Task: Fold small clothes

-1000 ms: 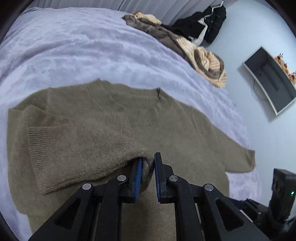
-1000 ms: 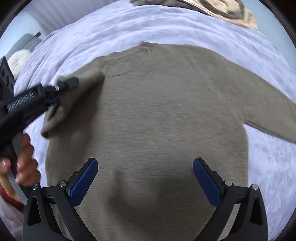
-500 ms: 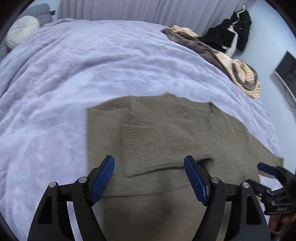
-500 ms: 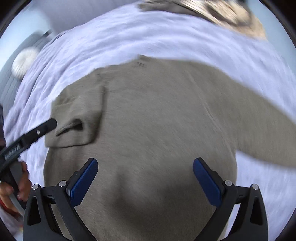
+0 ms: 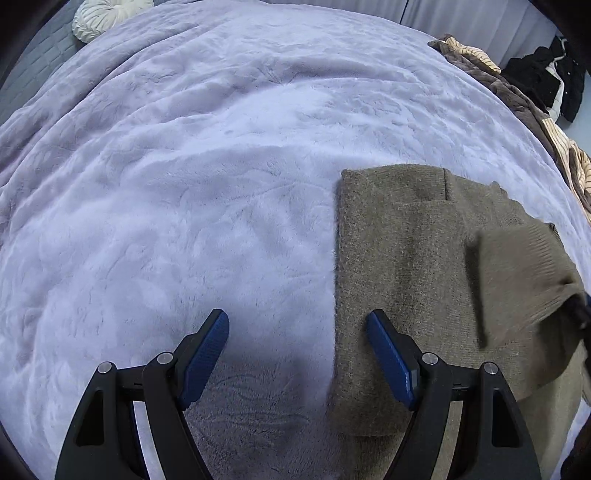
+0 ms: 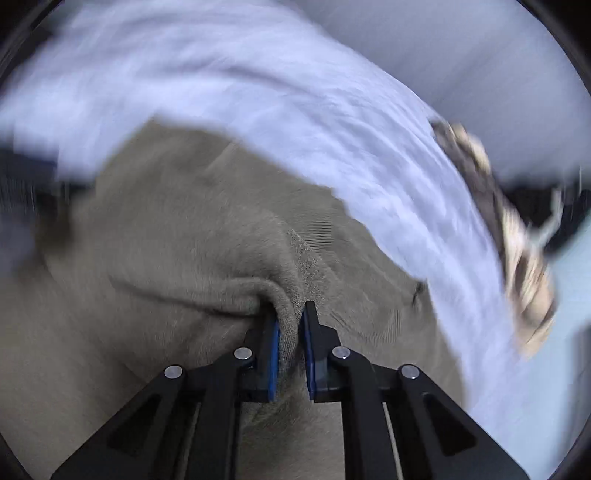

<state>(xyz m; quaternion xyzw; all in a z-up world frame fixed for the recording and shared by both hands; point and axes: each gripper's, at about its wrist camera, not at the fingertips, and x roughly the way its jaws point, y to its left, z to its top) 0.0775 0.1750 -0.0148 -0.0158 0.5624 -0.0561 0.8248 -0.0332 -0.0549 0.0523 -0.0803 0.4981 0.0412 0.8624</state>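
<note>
An olive-brown knit sweater lies on the bed with its left sleeve folded in over the body. My left gripper is open, pointing down over the sweater's straight left edge; bedspread and that edge lie beneath, and no pad touches the cloth. The right gripper has its jaws closing, with a bunched fold of the sweater pinched between the blue pads. In the left wrist view the other sleeve hangs lifted and blurred above the body at the right edge.
A lilac plush bedspread covers the bed. A round white cushion sits at the far left corner. A heap of brown and striped clothes and a black garment lie along the far right edge.
My left gripper let go of the left sleeve, opened and moved left to the sweater's edge. The right gripper went from wide open to closed on the knit and lifted the right sleeve inward.
</note>
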